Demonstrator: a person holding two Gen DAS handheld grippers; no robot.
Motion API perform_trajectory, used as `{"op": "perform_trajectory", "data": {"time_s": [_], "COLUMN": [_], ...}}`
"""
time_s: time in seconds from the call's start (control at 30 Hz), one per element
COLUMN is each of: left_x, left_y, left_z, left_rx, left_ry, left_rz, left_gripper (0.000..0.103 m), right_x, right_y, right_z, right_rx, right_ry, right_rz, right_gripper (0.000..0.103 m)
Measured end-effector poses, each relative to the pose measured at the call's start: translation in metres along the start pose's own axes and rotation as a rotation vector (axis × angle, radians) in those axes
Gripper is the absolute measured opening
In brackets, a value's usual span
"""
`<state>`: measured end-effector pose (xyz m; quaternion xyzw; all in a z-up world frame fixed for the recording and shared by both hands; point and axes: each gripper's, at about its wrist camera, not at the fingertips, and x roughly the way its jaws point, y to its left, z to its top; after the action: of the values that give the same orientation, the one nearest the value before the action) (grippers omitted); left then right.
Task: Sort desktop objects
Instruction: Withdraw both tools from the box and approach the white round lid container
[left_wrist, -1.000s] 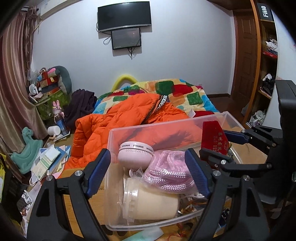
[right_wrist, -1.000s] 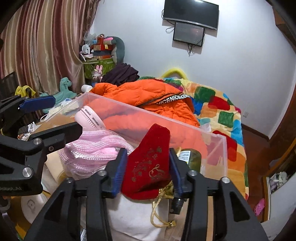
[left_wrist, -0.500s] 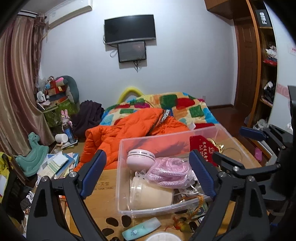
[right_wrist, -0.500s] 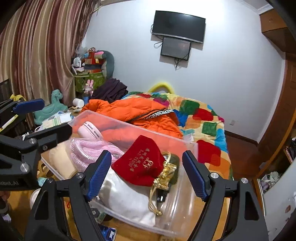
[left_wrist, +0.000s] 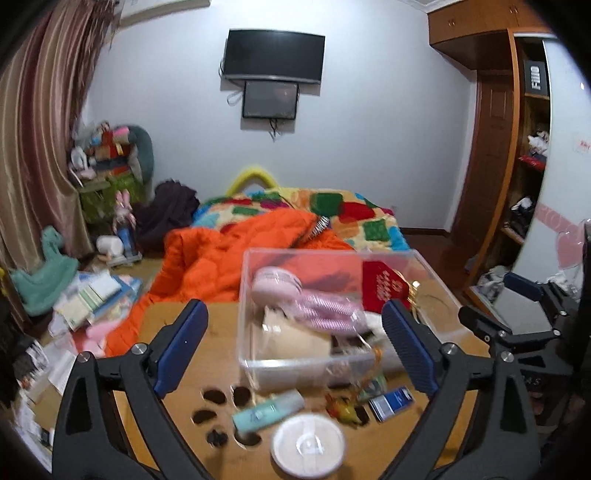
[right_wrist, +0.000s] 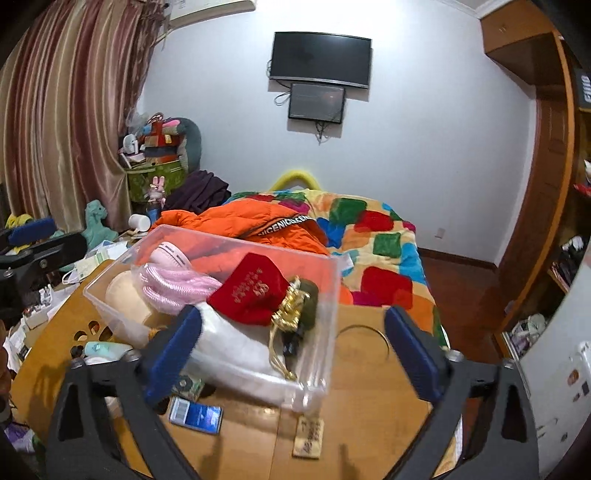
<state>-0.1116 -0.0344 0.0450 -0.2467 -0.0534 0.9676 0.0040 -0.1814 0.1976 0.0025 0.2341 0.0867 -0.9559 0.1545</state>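
Observation:
A clear plastic bin (left_wrist: 299, 254) (right_wrist: 317, 384) stands on the wooden table (left_wrist: 218, 321) (right_wrist: 369, 413). It holds a red pouch (right_wrist: 255, 288) (left_wrist: 384, 288), a pink knitted item (right_wrist: 173, 284) (left_wrist: 325, 306), a round pink item (left_wrist: 277, 284) and a white cloth (right_wrist: 229, 339). My left gripper (left_wrist: 295, 350) is open and empty, above the bin's near side. My right gripper (right_wrist: 295, 350) is open and empty, above the bin's near corner. On the table in front of the bin lie a teal tube (left_wrist: 269, 410), a white round lid (left_wrist: 308, 443) and a blue box (right_wrist: 195, 415) (left_wrist: 391, 402).
A wooden tag (right_wrist: 308, 437) lies on the table near the bin. A bed with an orange jacket (left_wrist: 229, 254) and patchwork quilt (right_wrist: 369, 229) is behind the table. Clutter and books (left_wrist: 88, 299) lie on the floor at left. A wardrobe (left_wrist: 524, 184) stands at right.
My right gripper opened and let the red pouch go into the bin. Both grippers pulled back and up, so the bin looks smaller and more table shows.

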Motion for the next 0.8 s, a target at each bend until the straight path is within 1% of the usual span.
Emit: {"op": "perform_trajectory", "data": {"time_s": [0.07,0.2,0.27,0.33,0.5,0.6,0.67,0.77,0.8], "left_x": [-0.002,-0.008,-0.010,-0.011,-0.009,-0.006,-0.003,0.003,0.004], "left_y": [0.002,0.003,0.000,-0.001,-0.007,-0.007,-0.008,-0.008,-0.009], "left_z": [-0.006,-0.025,-0.035,-0.044,-0.068,-0.080,-0.087,-0.098,-0.101], "left_rx": [-0.009,-0.015,-0.008,-0.001,0.005,-0.005,-0.005,-0.006,-0.006], "left_ry": [0.022,0.031,0.035,0.042,0.080,0.106,0.120,0.136,0.140], "left_rz": [0.006,0.049,0.079,0.091,0.103,0.100,0.113,0.125,0.125], "left_gripper": [0.099,0.099,0.099,0.099,0.099,0.099,0.099,0.099,0.099], "right_x": [-0.005,-0.014,-0.017,-0.017,-0.011,-0.006,-0.002,0.006,0.008], "right_y": [-0.004,-0.014,-0.019,-0.021,-0.026,-0.026,-0.027,-0.027,-0.028], "right_z": [-0.007,-0.023,-0.034,-0.043,-0.070,-0.084,-0.089,-0.092,-0.092], "right_rx": [0.013,0.045,0.067,0.074,0.075,0.069,0.075,0.063,0.061], "right_ry": [0.007,0.011,0.022,0.040,0.103,0.138,0.158,0.168,0.172], "right_rz": [0.004,0.007,0.012,0.000,-0.054,-0.046,-0.035,-0.050,-0.052], "right_gripper": [0.101,0.102,0.102,0.102,0.102,0.102,0.102,0.100,0.097]}}
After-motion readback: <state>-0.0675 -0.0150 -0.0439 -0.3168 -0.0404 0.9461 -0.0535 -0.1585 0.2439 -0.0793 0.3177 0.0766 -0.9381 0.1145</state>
